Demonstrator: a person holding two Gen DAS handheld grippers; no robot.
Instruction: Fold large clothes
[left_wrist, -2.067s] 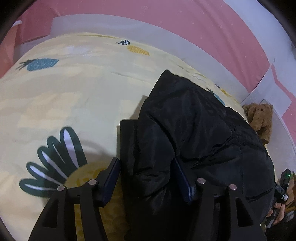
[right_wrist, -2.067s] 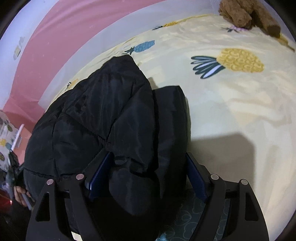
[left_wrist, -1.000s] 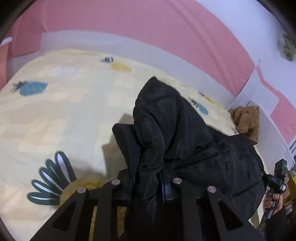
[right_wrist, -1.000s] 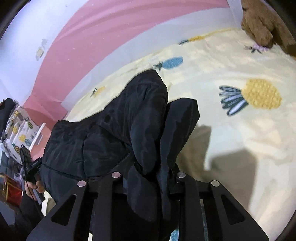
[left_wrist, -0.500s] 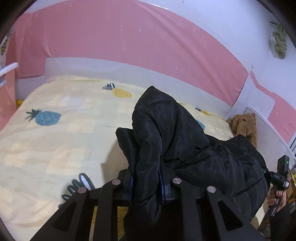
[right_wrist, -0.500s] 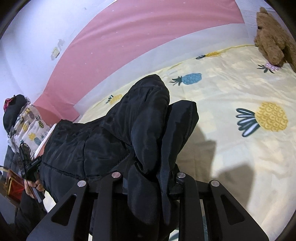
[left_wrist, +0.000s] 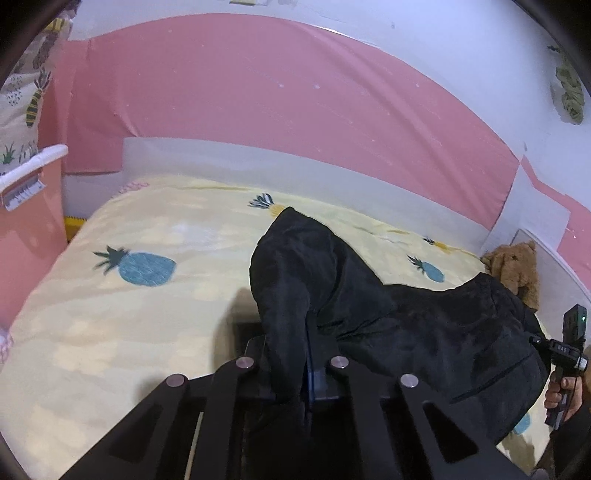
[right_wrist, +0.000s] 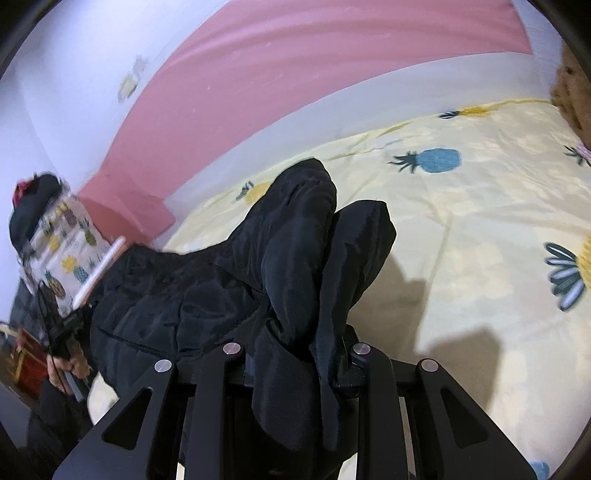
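A black padded jacket (left_wrist: 406, 325) lies on the bed with its near edge lifted off the sheet. My left gripper (left_wrist: 295, 369) pinches a bunched fold of that edge, and its jaws are closing tight on the fabric. In the right wrist view the same jacket (right_wrist: 184, 295) rises in two humps. My right gripper (right_wrist: 299, 365) is shut on a thick fold that drapes over its fingers. The pads of both grippers are mostly hidden by cloth. The jacket sags between the two grips.
The bed's yellow pineapple sheet (left_wrist: 147, 314) spreads left of and behind the jacket. A brown teddy bear (left_wrist: 517, 269) sits at the far right corner. A pink padded wall (left_wrist: 295, 110) runs along the far side. A pink cabinet (left_wrist: 29, 229) stands at left.
Both grippers closed on the jacket's edge and have risen, lifting it off the sheet. The left jaws have squeezed closer together. More wall shows in both views.
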